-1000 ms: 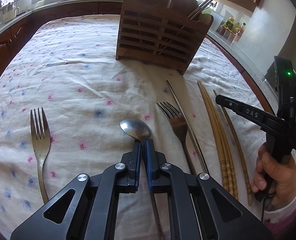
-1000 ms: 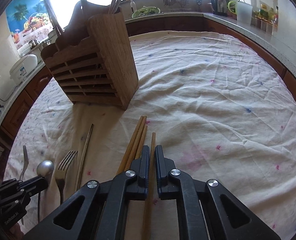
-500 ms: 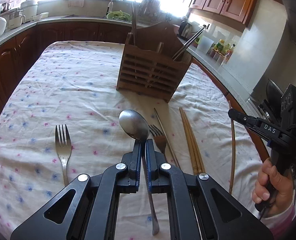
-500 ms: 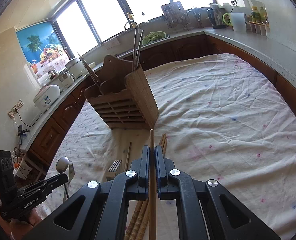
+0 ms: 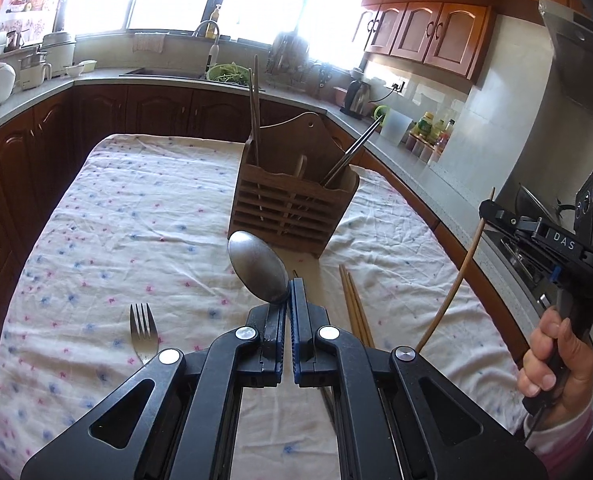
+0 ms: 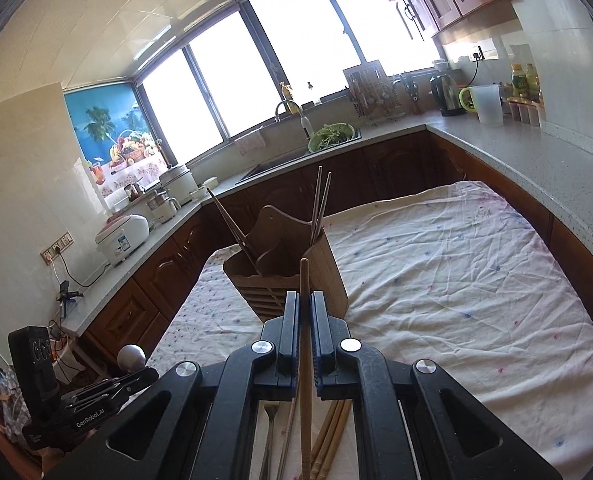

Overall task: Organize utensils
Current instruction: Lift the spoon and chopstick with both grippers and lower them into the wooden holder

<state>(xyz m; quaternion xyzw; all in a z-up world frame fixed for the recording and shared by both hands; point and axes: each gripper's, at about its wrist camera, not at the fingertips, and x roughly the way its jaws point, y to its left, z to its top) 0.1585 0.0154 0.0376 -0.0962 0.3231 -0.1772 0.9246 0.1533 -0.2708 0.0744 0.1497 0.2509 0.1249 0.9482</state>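
My left gripper (image 5: 287, 286) is shut on a metal spoon (image 5: 258, 266), its bowl raised above the flowered tablecloth (image 5: 144, 220). My right gripper (image 6: 305, 298) is shut on a single wooden chopstick (image 6: 305, 280) that sticks up past the tips; in the left wrist view that gripper (image 5: 486, 209) is at the right with the chopstick (image 5: 456, 284) hanging down from it. The slatted wooden utensil holder (image 5: 292, 208) stands ahead on the table, with chopsticks in its compartments. A fork (image 5: 143, 330) and more wooden chopsticks (image 5: 354, 304) lie on the cloth.
Under the right gripper lie another fork (image 6: 270, 428) and a bundle of chopsticks (image 6: 330, 436). Dark kitchen cabinets and a grey counter (image 6: 536, 168) ring the table. A hand (image 5: 556, 356) grips the right tool's handle.
Both grippers have risen from the cloth with their loads: the spoon came up with the left, one chopstick with the right. Both views now look more level toward the windows.
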